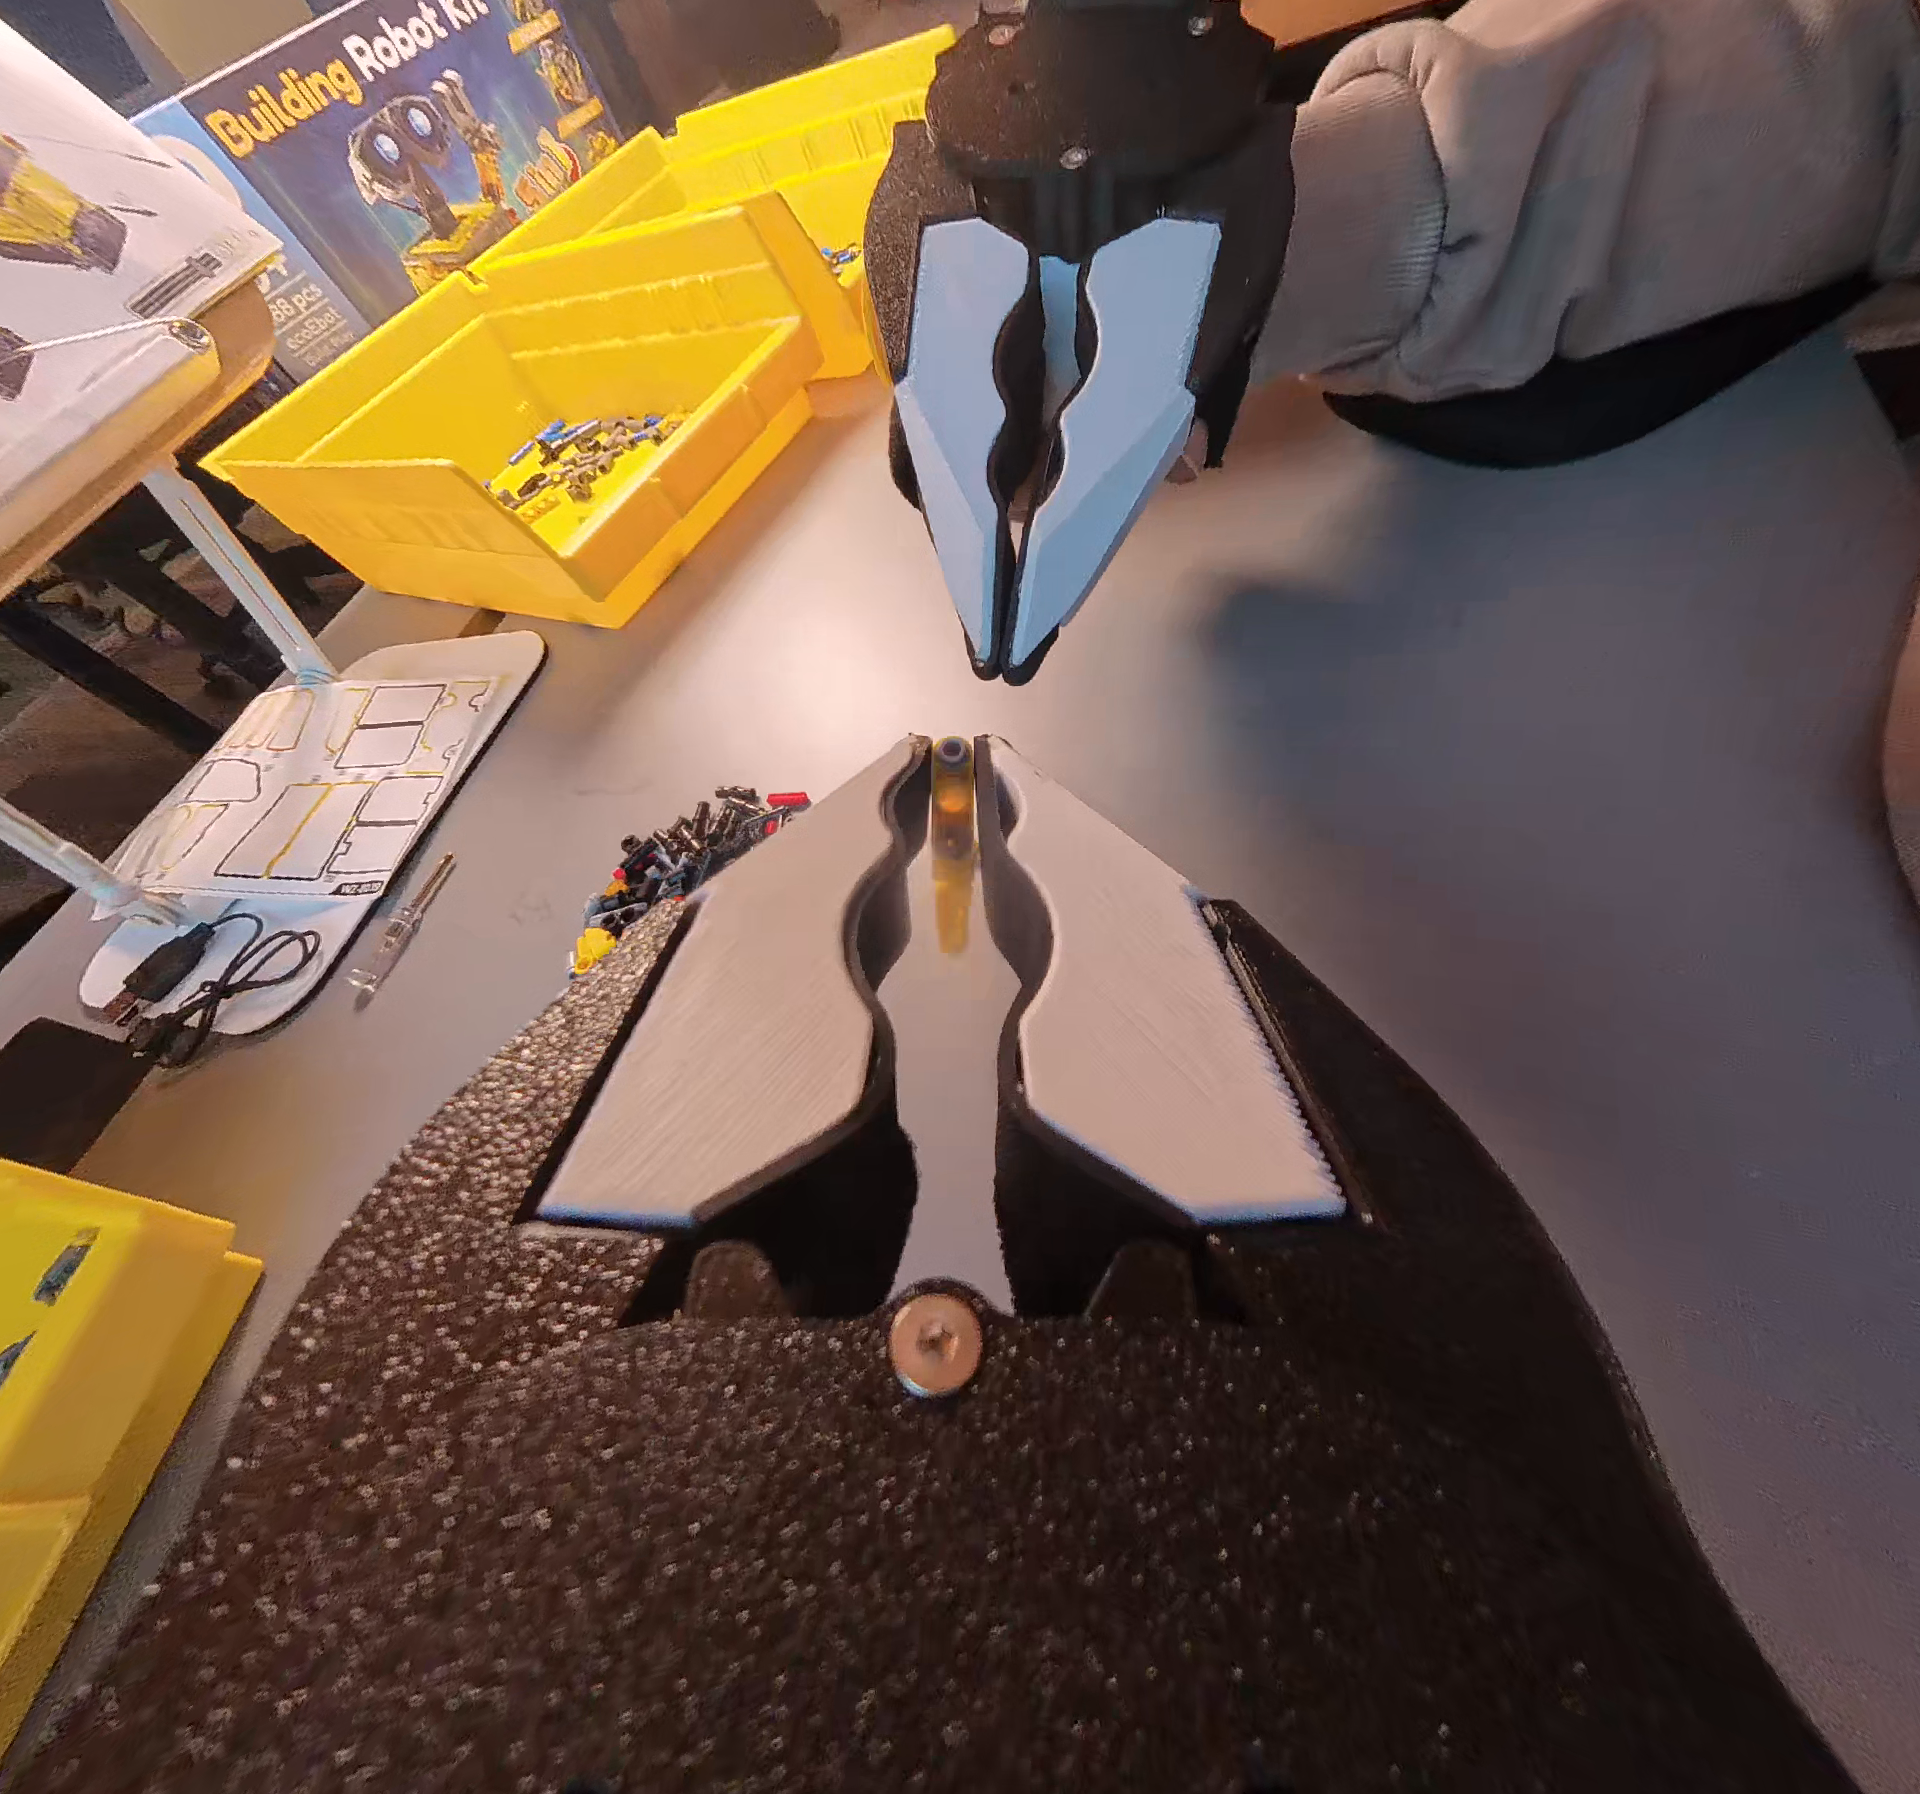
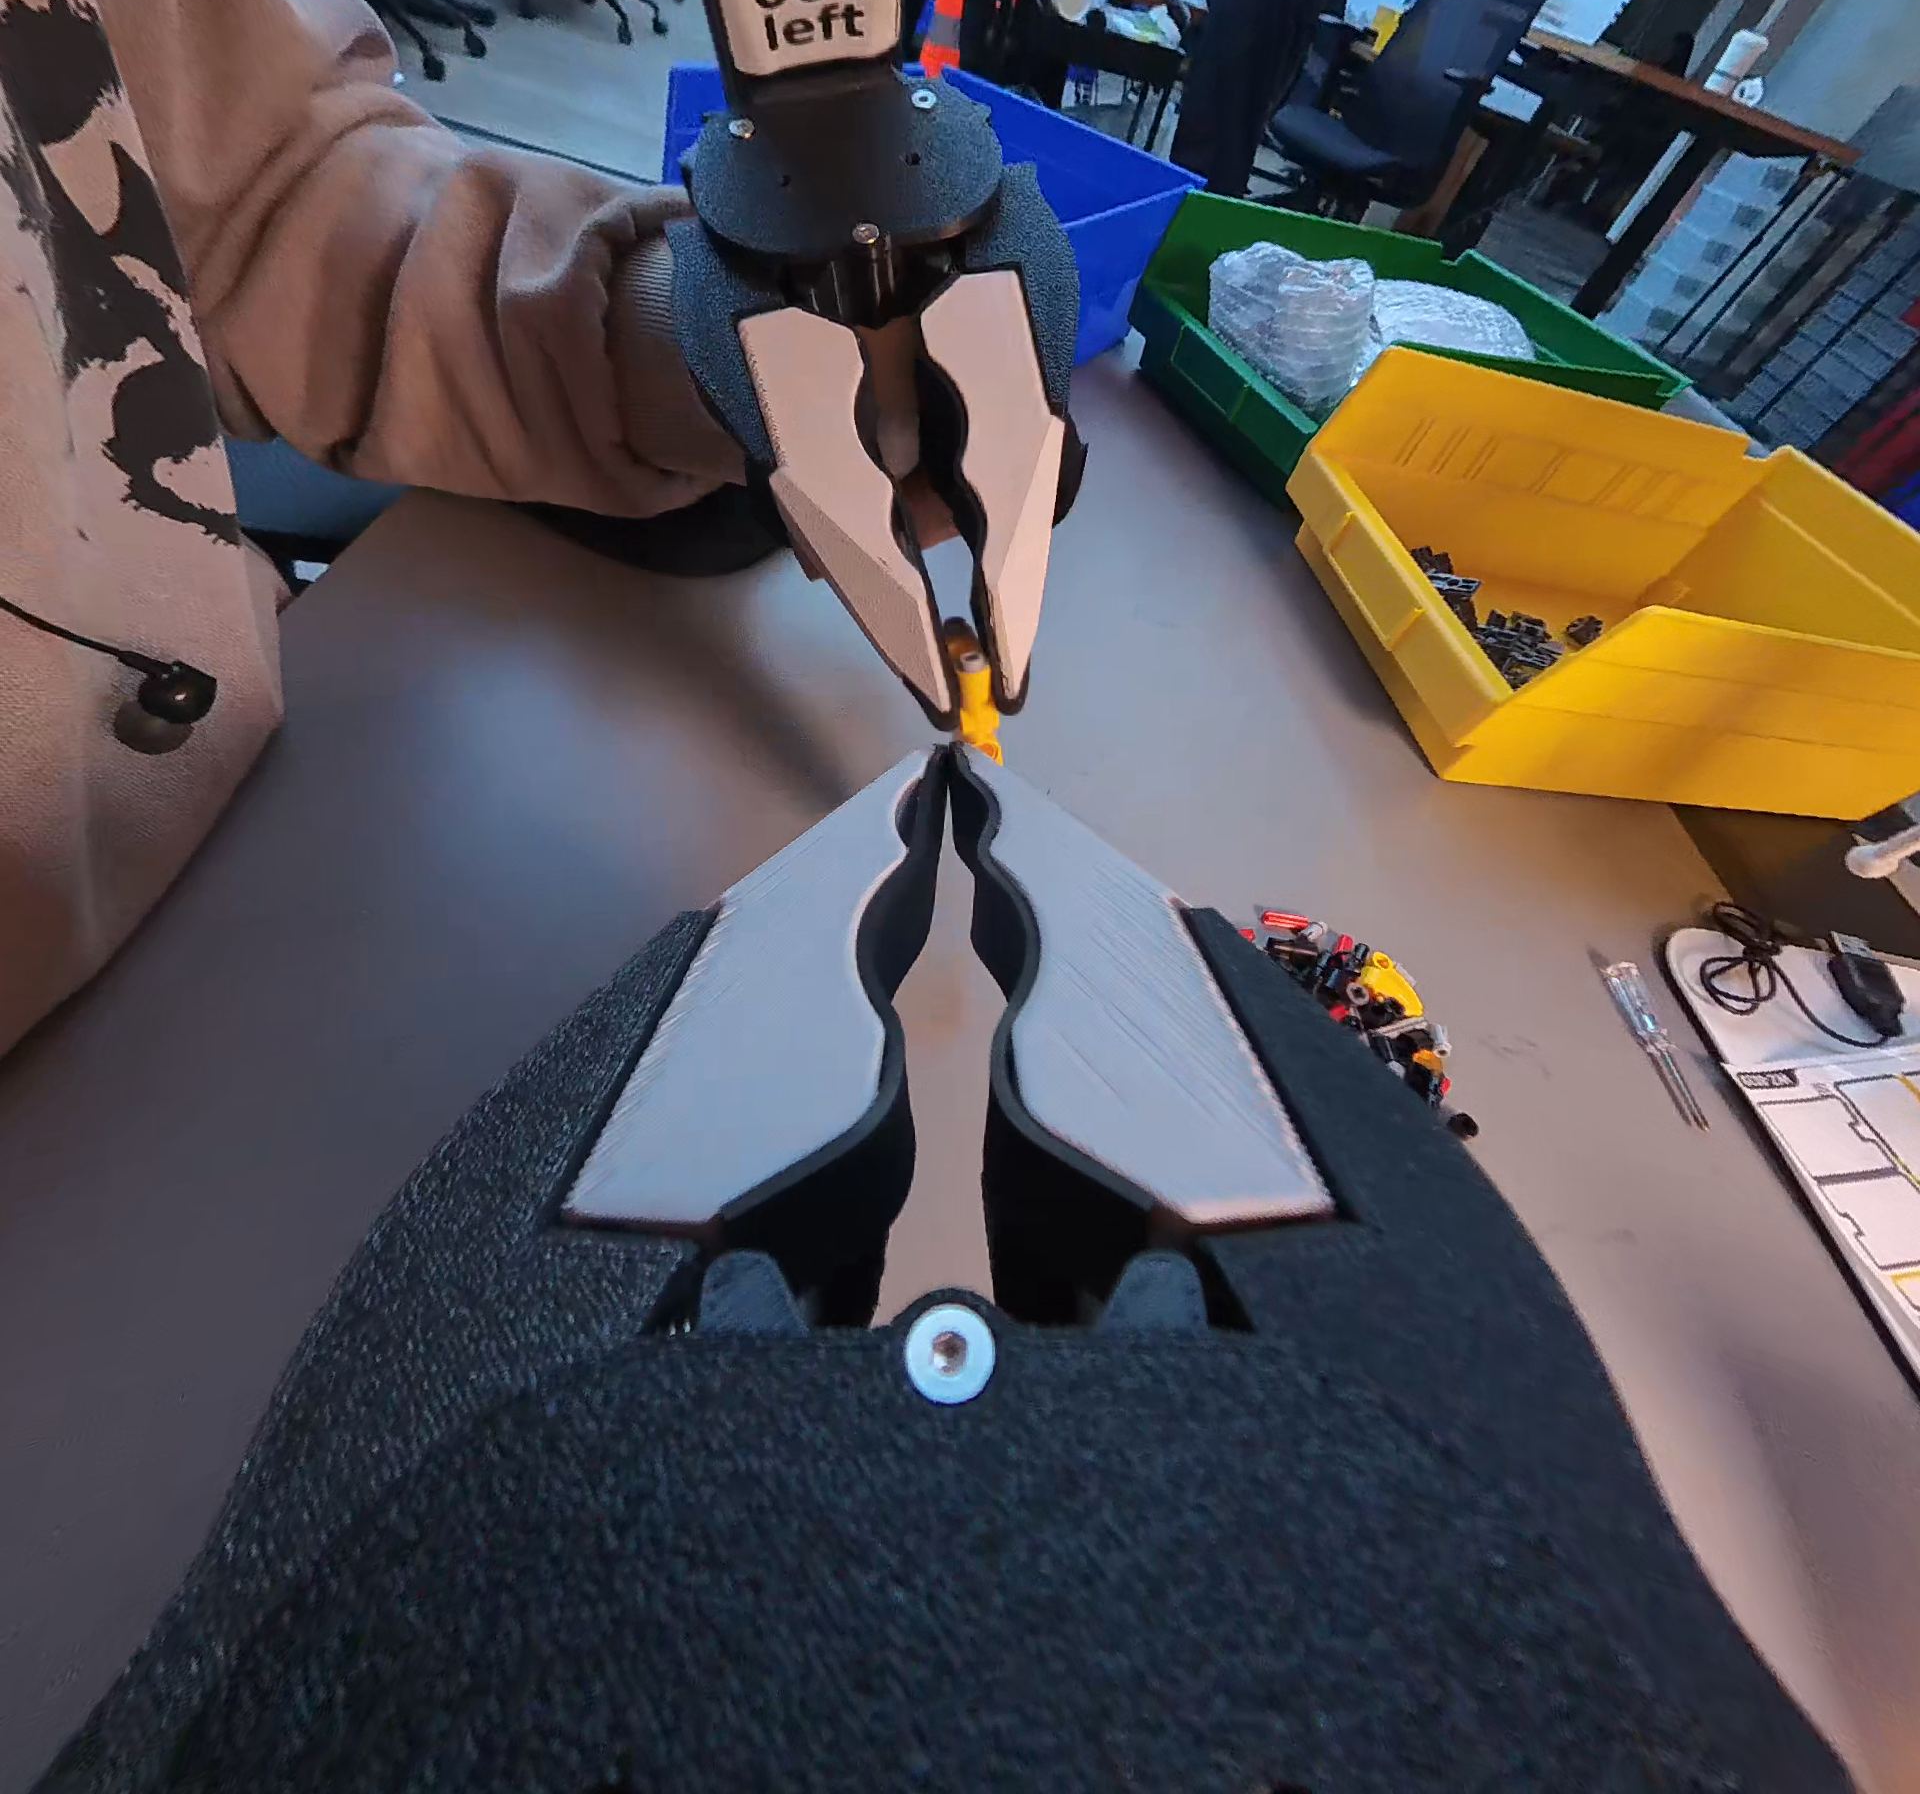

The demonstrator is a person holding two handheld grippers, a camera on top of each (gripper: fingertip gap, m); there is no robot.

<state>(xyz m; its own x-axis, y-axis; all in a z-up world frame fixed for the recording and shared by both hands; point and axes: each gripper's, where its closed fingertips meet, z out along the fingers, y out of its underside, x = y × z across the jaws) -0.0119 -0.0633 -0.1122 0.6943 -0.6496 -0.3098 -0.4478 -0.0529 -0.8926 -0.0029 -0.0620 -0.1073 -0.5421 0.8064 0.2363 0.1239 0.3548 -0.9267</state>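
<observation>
My left gripper (image 1: 951, 742) is shut on a narrow yellow building piece (image 1: 950, 840) with a grey pin in its front hole. The piece runs back between the pads, above the grey table (image 1: 1455, 809). The right wrist view shows the same gripper (image 2: 975, 700) pinching the yellow piece (image 2: 977, 695). My right gripper (image 2: 948, 755) is shut with its pads together and nothing between them. Its tips stand just in front of the yellow piece. In the left wrist view it (image 1: 1000, 669) hangs just beyond my left fingertips.
A heap of small black, red and yellow parts (image 1: 686, 851) lies left of my left gripper. Yellow bins (image 1: 499, 456) and a kit box (image 1: 384, 134) stand behind it. A sticker sheet (image 1: 312, 788), a cable and a screwdriver (image 1: 405, 923) lie at the left. Yellow, green and blue bins (image 2: 1600, 601) stand at the right. Both grippers' tips are close together, under 4 cm apart. Both grippers' tips are roughly 30 cm from the screwdriver (image 1: 405, 923). My right wrist view (image 2: 1649, 1038) looks at it from another angle.
</observation>
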